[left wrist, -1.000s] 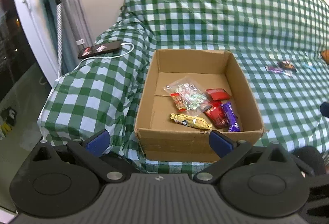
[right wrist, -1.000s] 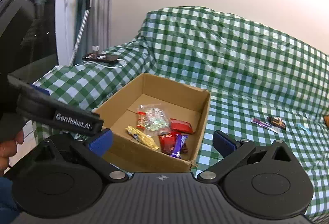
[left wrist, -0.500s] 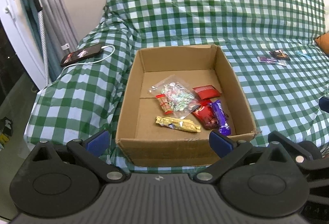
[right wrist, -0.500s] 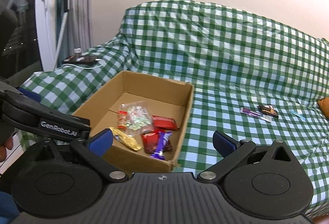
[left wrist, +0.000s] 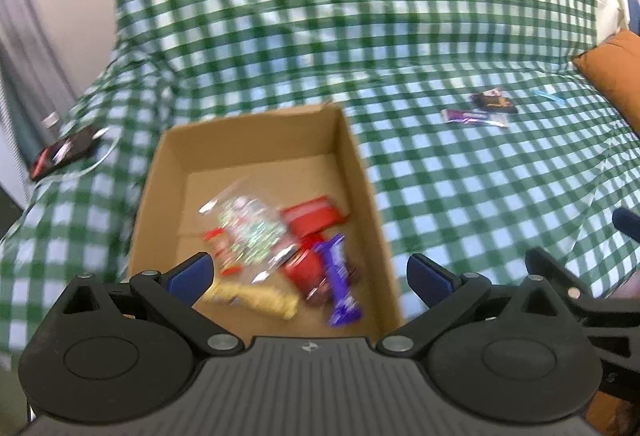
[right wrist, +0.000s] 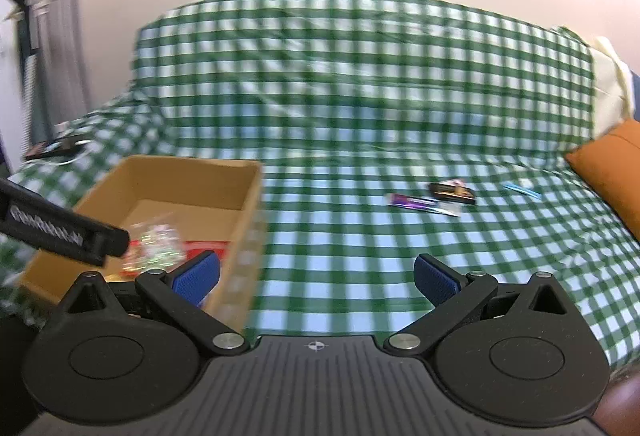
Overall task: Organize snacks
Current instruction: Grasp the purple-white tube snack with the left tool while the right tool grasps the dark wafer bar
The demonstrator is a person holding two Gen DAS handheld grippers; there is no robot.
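Observation:
A cardboard box (left wrist: 360,171) sits on the green checked sofa cover and holds several snacks: a clear candy bag (left wrist: 244,232), red packs (left wrist: 312,215), a purple bar (left wrist: 340,288) and a gold bar (left wrist: 256,300). My left gripper (left wrist: 310,274) is open and empty above the box's near end. Farther right on the seat lie a purple wrapper (right wrist: 420,204), a dark wrapper (right wrist: 452,192) and a small blue piece (right wrist: 522,189). My right gripper (right wrist: 316,280) is open and empty, facing the seat right of the box (right wrist: 248,203).
A phone on a white cable (left wrist: 64,153) lies on the left armrest. An orange cushion (right wrist: 608,167) sits at the far right. A white stand and curtain (right wrist: 36,35) are at the left. The sofa back (right wrist: 360,55) rises behind the seat.
Both grippers have swung right and forward. The box has slid left in both views and the loose wrappers now sit nearer the middle of the right wrist view. Both stay open.

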